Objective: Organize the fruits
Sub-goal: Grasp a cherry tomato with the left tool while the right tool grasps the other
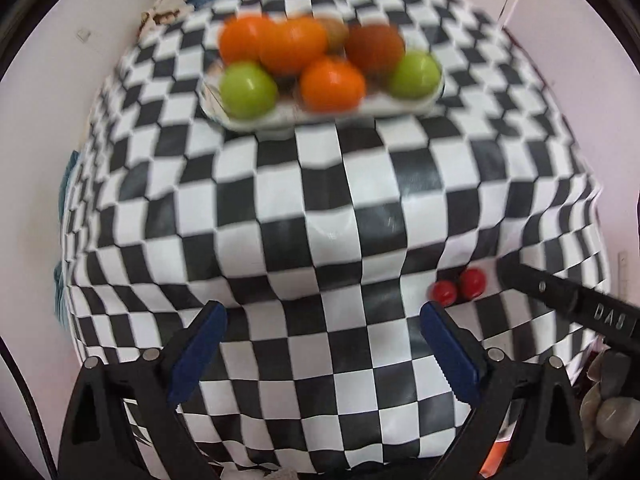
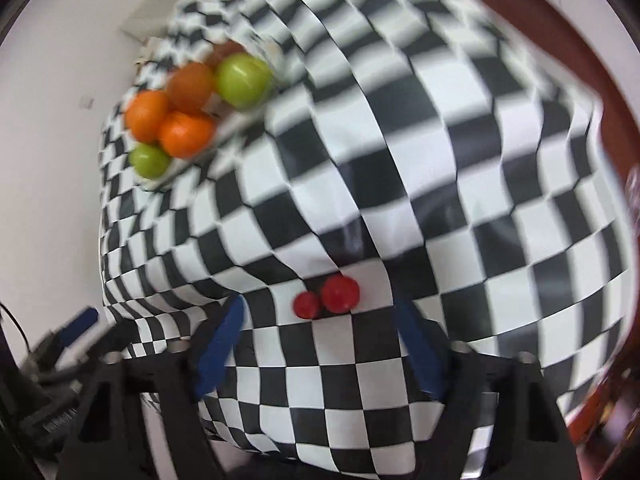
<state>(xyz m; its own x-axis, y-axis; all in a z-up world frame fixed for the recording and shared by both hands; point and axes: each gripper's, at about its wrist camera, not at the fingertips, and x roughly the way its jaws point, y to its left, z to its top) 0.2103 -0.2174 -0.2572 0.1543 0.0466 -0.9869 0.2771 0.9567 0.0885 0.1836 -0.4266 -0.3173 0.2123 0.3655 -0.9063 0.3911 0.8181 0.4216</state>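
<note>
Fruits fill a white tray (image 1: 320, 114) at the far side of the tabletop (image 1: 320, 208), which is draped in a black-and-white checked cloth. On the tray lie three oranges (image 1: 332, 84), two green apples (image 1: 248, 89), a darker reddish-brown fruit (image 1: 374, 49) and a small brownish one behind them, too blurred to name. They are packed close, touching each other.

Two small red fruits (image 2: 326, 296) lie side by side and touching on the cloth, well apart from the tray, toward the near edge. In the right wrist view they sit just ahead of the right hand-held gripper (image 2: 320, 324), between the lines of its blue-padded fingers (image 2: 224, 340); its jaws are spread wide and grip nothing.

The left hand-held gripper (image 1: 322, 320) is also spread wide with nothing in it, hovering over bare cloth near the front edge and pointing toward the tray. The red fruits (image 1: 460, 286) lie just to its right, beyond its right finger.

Both views are motion-blurred, the right one more so.
</note>
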